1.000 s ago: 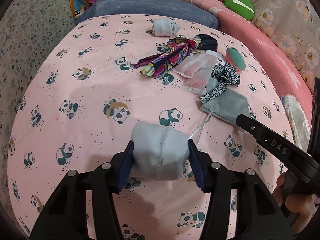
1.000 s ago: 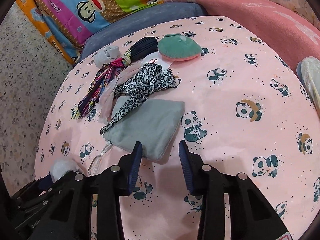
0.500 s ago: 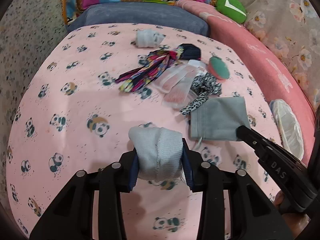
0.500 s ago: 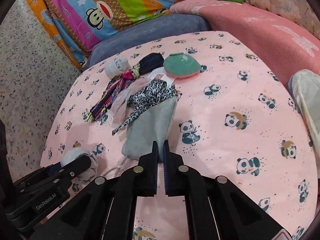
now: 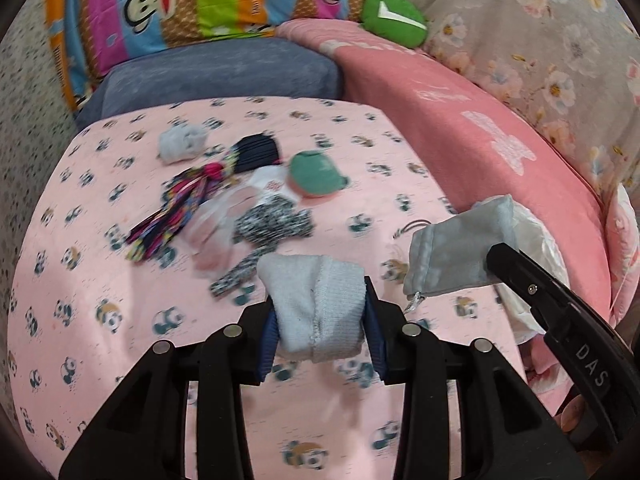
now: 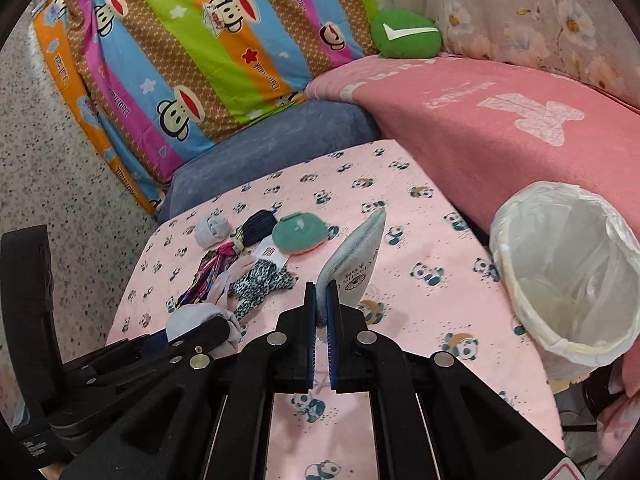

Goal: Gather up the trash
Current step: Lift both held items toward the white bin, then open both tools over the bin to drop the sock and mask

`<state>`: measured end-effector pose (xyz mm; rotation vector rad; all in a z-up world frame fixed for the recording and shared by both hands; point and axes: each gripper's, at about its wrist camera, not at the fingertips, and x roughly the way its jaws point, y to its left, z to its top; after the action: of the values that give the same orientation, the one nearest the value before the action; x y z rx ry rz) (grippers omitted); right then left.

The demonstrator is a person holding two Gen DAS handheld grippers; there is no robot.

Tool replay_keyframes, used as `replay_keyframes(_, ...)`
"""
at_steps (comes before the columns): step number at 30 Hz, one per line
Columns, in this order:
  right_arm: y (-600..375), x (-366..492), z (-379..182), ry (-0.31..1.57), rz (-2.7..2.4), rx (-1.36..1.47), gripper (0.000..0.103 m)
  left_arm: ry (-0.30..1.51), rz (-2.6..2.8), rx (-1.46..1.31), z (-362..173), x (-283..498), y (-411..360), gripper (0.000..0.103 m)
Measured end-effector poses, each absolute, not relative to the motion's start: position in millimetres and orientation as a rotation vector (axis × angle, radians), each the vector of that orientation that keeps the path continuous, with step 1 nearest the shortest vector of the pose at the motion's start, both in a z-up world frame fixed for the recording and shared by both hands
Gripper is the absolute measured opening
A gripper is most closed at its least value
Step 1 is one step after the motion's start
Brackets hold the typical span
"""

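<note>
The bin (image 6: pixel 568 272) stands at the right edge of the bed (image 6: pixel 420 240), just beside the pink blanket (image 6: pixel 500 120). It has a white bag (image 6: pixel 624 240) inside as a liner. You can see a little pale stuff low down in it, but you cannot tell what it is.

Your right gripper (image 6: pixel 320 308) has its fingers pressed almost together, pinching a grey pouch (image 6: pixel 352 256). The pouch is lifted off the bed and stands up on its edge, left of the bin. Your left gripper (image 5: pixel 320 320) pinches a grey sock (image 5: pixel 316 304) between its fingers, up above the bed too.

A heap of small things lies on the bed past both grippers: a sock ball (image 5: pixel 180 144), a dark cloth (image 5: pixel 256 152), a bright striped cloth (image 5: pixel 176 208), a clear packet (image 5: pixel 224 224), a spotted cloth (image 5: pixel 272 224) and a green pad (image 5: pixel 316 172). They touch or lap over each other. The heap is well apart from the bin.

A blue cushion (image 6: pixel 272 140), a monkey pillow (image 6: pixel 192 40) and a green toy (image 6: pixel 404 34) sit at the head of the bed.
</note>
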<state>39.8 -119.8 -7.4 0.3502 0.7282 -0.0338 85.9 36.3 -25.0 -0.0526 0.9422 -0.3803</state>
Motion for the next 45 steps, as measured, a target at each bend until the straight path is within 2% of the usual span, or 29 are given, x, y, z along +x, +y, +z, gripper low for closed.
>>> replay_keyframes(14,-240,-6,21,0.587,-0.228,0.474,0.005,0.893,-0.563,0.057,6,73,-87,0.036)
replay_keyframes(36,-344,-43,10,0.547,-0.412,0.553,0.005,0.883,-0.792,0.143,19,59,-217,0.037)
replay_keyframes(39,-350,-41,8,0.553,-0.421,0.552,0.006,0.880,-0.794,0.118,20,62,-224,0.044)
replay_keyframes(41,-353,-36,7,0.562,-0.428,0.544,0.012,0.869,-0.778,0.100,21,65,-226,0.064)
replay_keyframes(42,-354,-34,6,0.565,-0.435,0.540,0.013,0.861,-0.760,0.094,23,67,-225,0.067)
replay_keyframes(45,-357,-28,6,0.576,-0.420,0.545,0.016,0.851,-0.733,0.089,24,72,-223,0.069)
